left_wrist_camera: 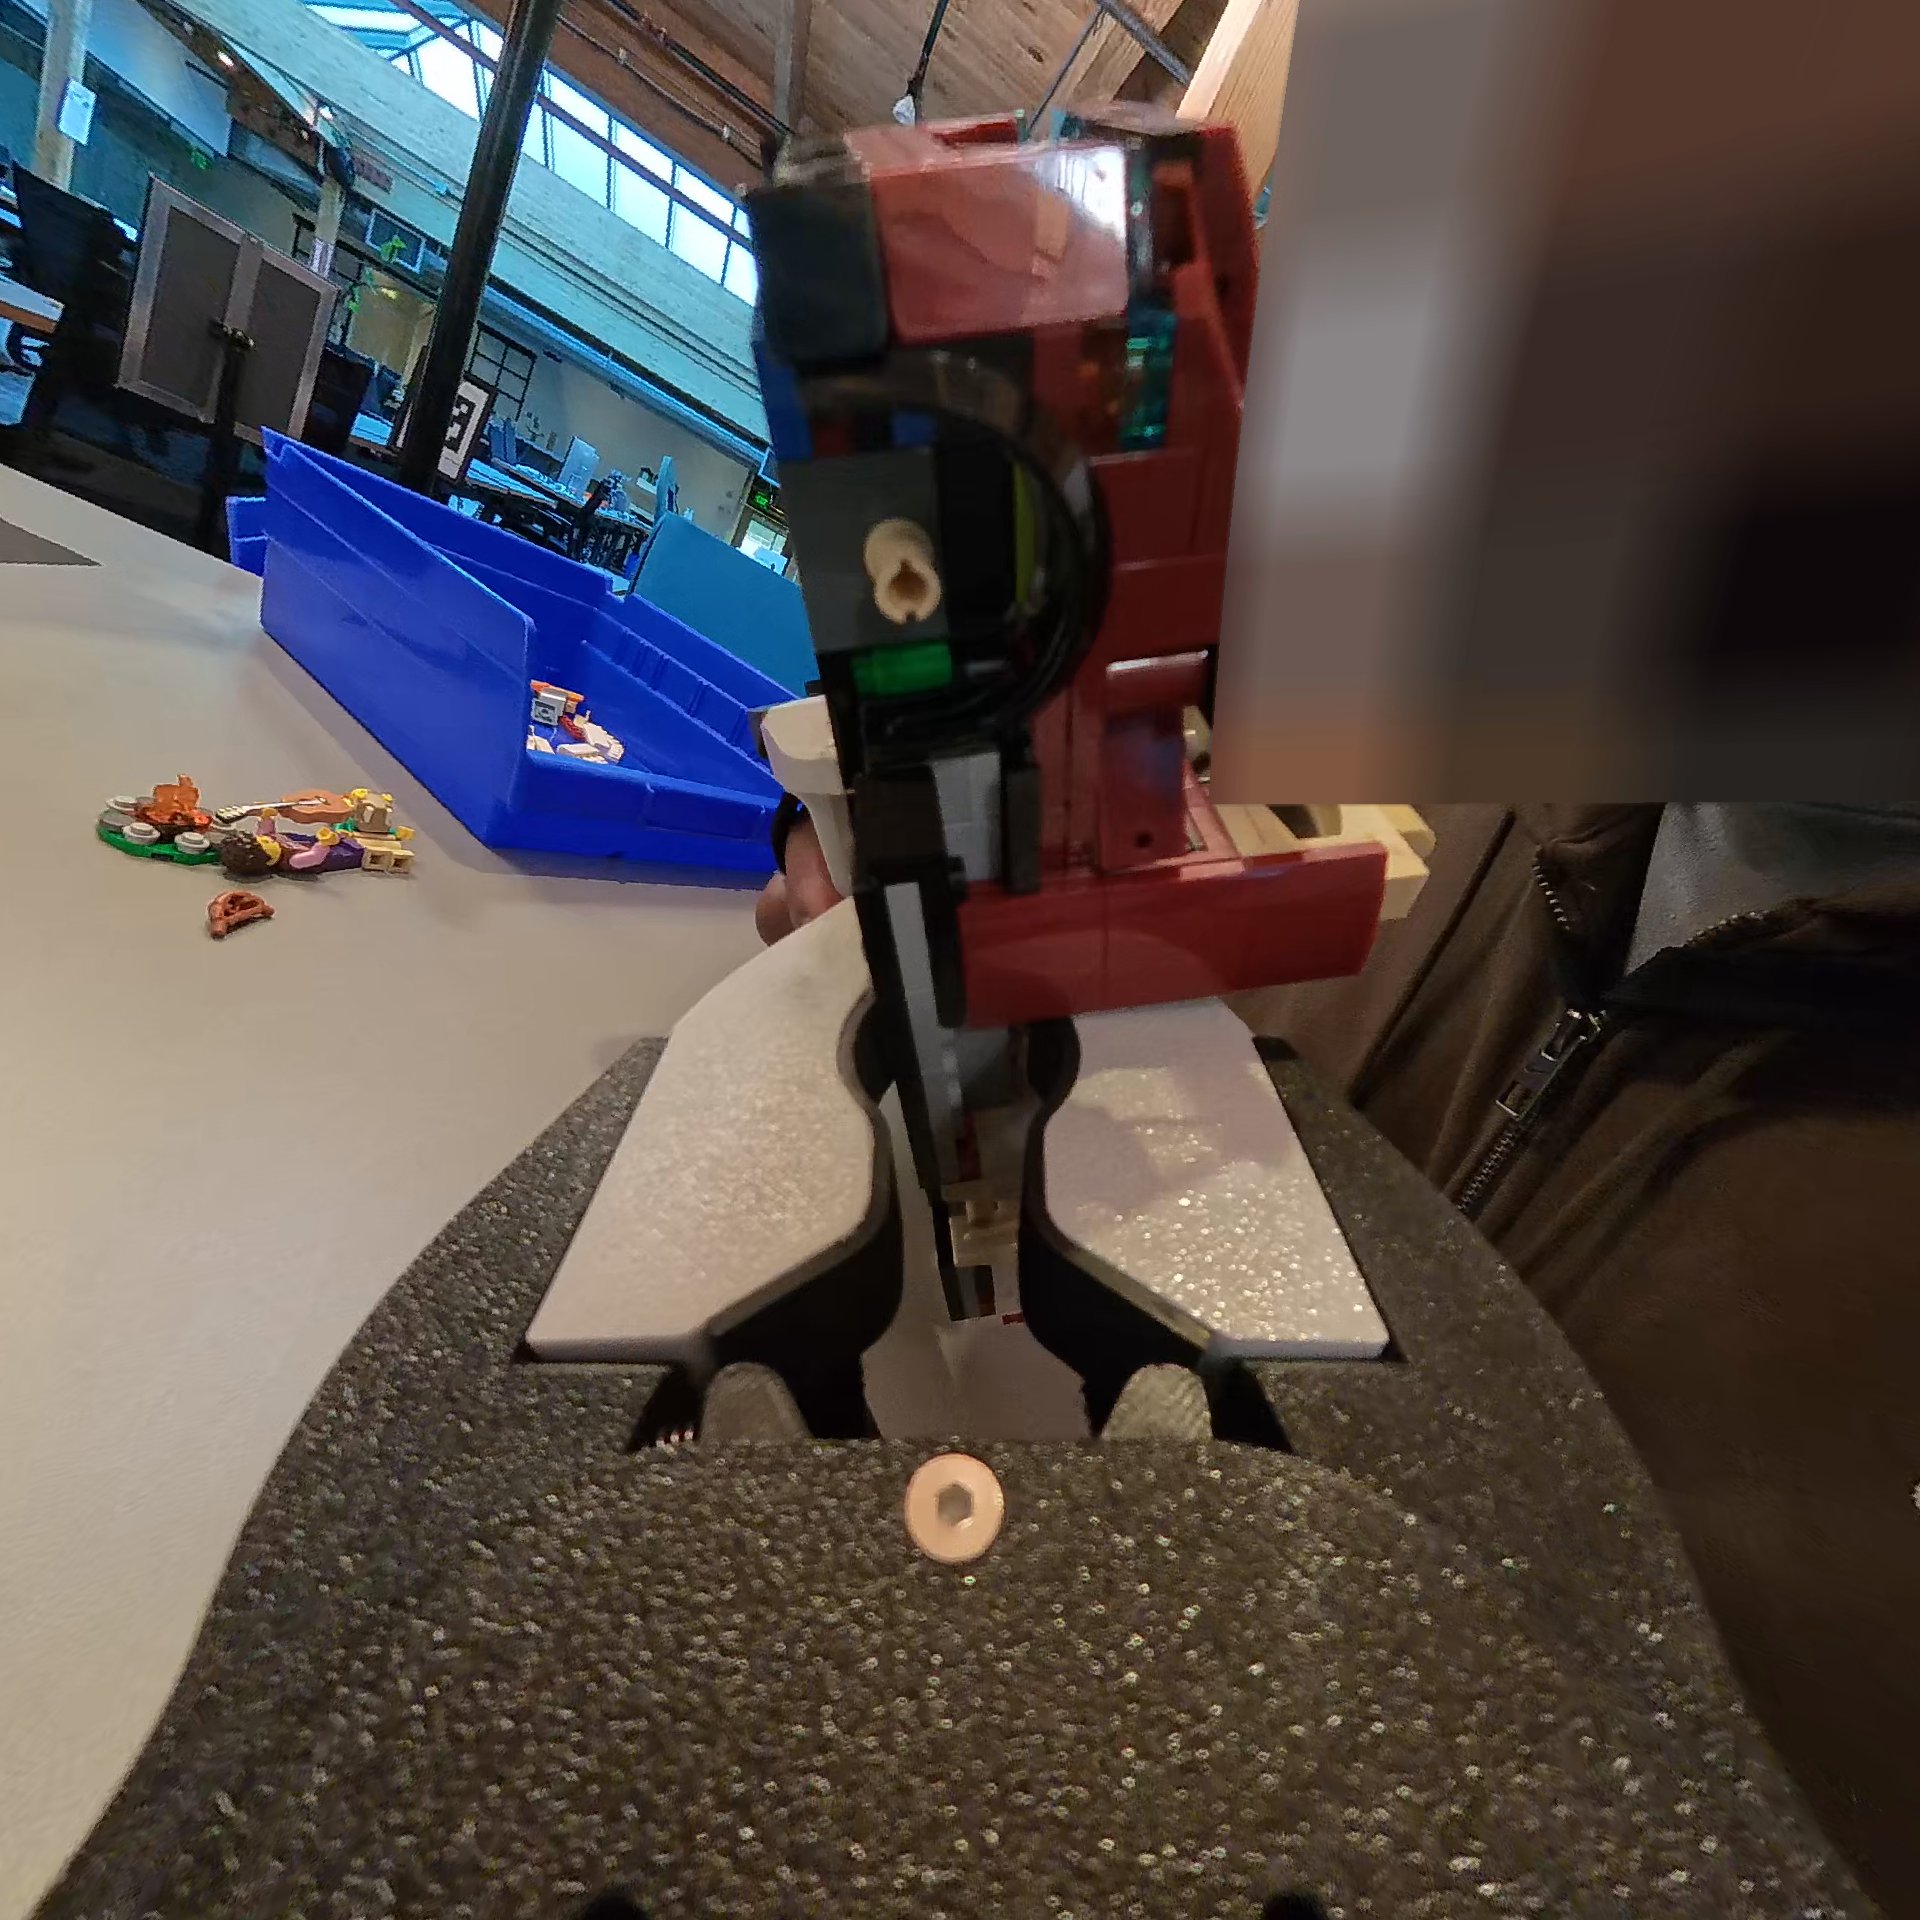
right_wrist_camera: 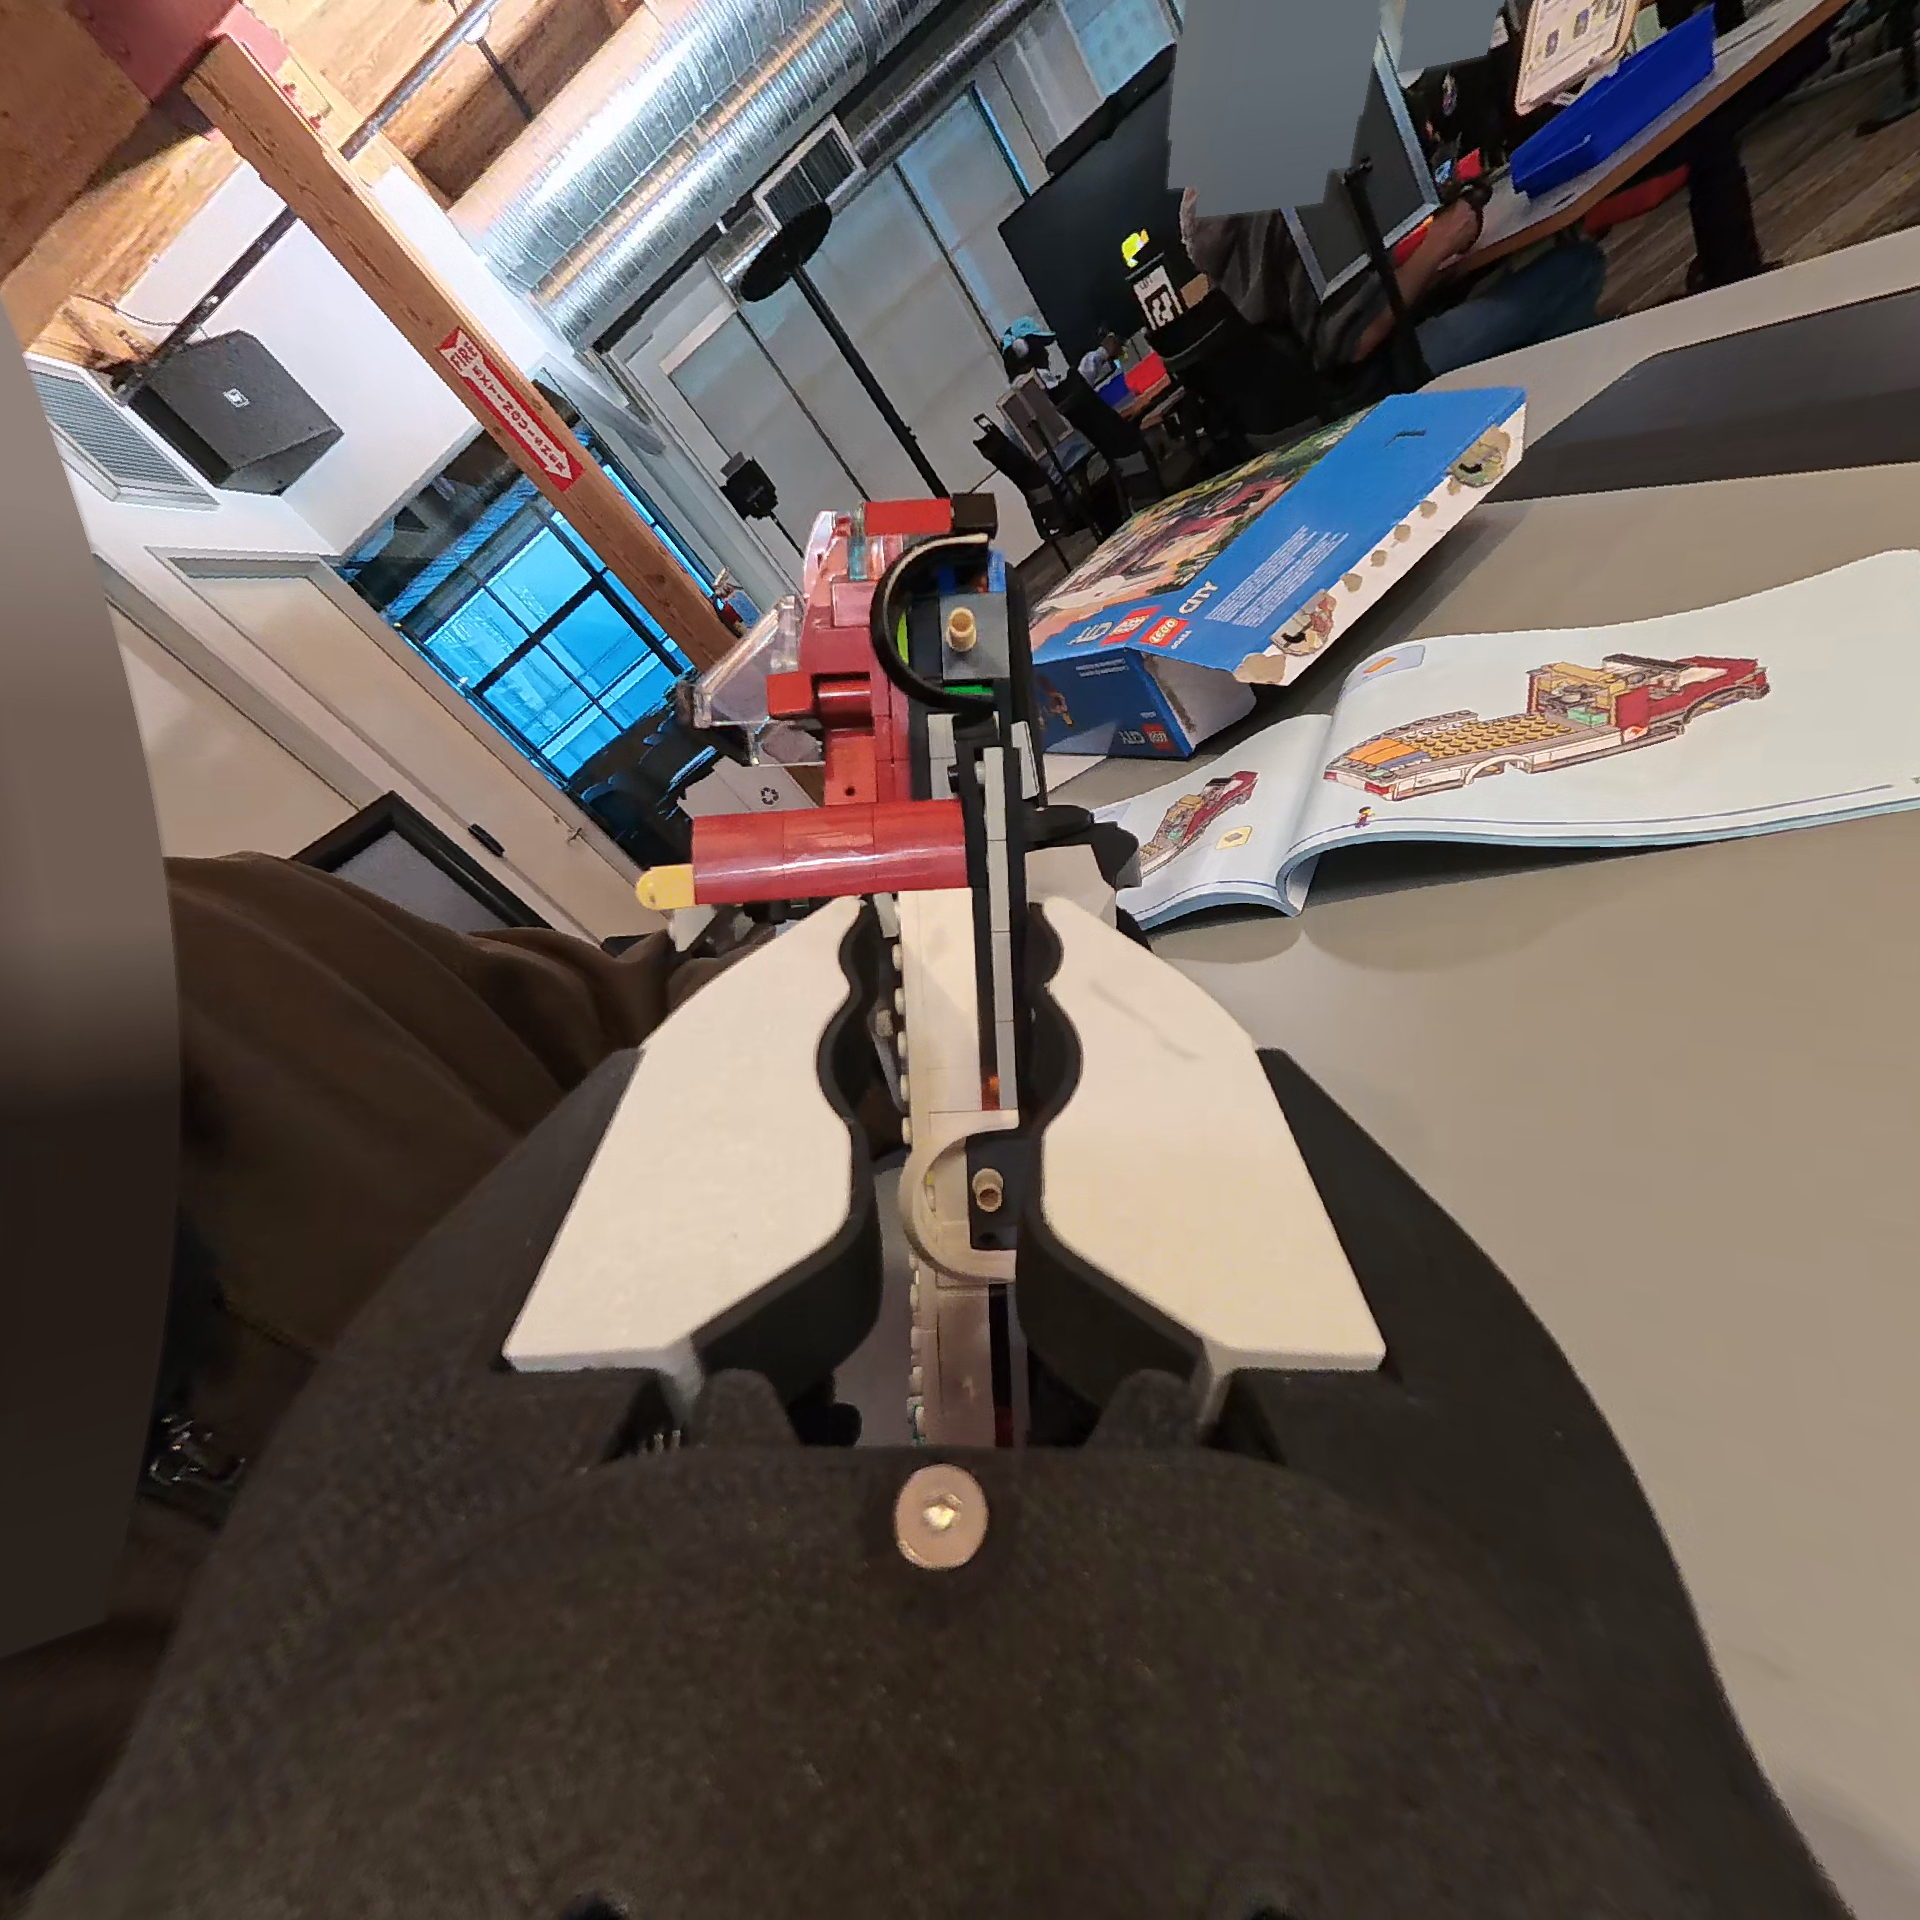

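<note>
- Dark-red brick model [left_wrist_camera: 1049, 582], held off the grey table [left_wrist_camera: 260, 1143], is clamped by both grippers.
- Left gripper [left_wrist_camera: 951, 1049] pinches its thin black-and-grey edge (jaws narrow).
- Right gripper [right_wrist_camera: 951, 966] grips its white-and-grey strip likewise.
- Blue bin [left_wrist_camera: 436, 665] lies left of the model; open booklet [right_wrist_camera: 1507, 769] lies right.

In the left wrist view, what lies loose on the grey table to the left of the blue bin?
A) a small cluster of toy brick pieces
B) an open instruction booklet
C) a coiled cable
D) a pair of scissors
A: a small cluster of toy brick pieces lies on the table left of the blue bin.
</note>
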Demonstrator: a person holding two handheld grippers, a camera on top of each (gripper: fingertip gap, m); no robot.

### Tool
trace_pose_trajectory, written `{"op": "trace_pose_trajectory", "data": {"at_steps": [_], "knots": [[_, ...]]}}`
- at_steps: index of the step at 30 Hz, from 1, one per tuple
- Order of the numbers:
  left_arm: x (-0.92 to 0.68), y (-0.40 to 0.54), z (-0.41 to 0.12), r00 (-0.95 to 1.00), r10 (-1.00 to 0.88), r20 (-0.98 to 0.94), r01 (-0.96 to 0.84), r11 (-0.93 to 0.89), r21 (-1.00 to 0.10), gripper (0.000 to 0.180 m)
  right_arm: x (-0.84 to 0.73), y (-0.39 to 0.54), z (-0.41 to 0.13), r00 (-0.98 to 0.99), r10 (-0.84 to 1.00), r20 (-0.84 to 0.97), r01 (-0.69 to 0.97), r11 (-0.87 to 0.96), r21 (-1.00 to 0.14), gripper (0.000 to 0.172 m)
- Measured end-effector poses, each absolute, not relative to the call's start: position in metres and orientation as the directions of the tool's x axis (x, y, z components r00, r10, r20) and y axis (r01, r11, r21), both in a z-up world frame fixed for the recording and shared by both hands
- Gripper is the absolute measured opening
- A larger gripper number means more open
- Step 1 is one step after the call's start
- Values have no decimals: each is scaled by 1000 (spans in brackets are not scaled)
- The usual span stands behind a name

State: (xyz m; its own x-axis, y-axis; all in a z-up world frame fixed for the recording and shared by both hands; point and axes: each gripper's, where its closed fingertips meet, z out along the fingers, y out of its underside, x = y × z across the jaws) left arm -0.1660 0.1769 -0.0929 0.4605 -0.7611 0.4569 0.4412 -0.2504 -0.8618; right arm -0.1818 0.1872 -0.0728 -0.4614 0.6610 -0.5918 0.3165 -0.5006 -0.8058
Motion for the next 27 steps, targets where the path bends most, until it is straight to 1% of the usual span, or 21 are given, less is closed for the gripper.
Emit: {"op": "trace_pose_trajectory", "data": {"at_steps": [15, 27], "knots": [[-164, 177, -91, 476, -762, 440, 443, -225, -868, 22, -181, 188, -72, -412, 673, -614, 255, -561, -787, 26], [-163, 177, -92, 483, -761, 434, 438, -219, -872, 22, -180, 189, -72, -400, 609, -685, 266, -639, -722, 27]]}}
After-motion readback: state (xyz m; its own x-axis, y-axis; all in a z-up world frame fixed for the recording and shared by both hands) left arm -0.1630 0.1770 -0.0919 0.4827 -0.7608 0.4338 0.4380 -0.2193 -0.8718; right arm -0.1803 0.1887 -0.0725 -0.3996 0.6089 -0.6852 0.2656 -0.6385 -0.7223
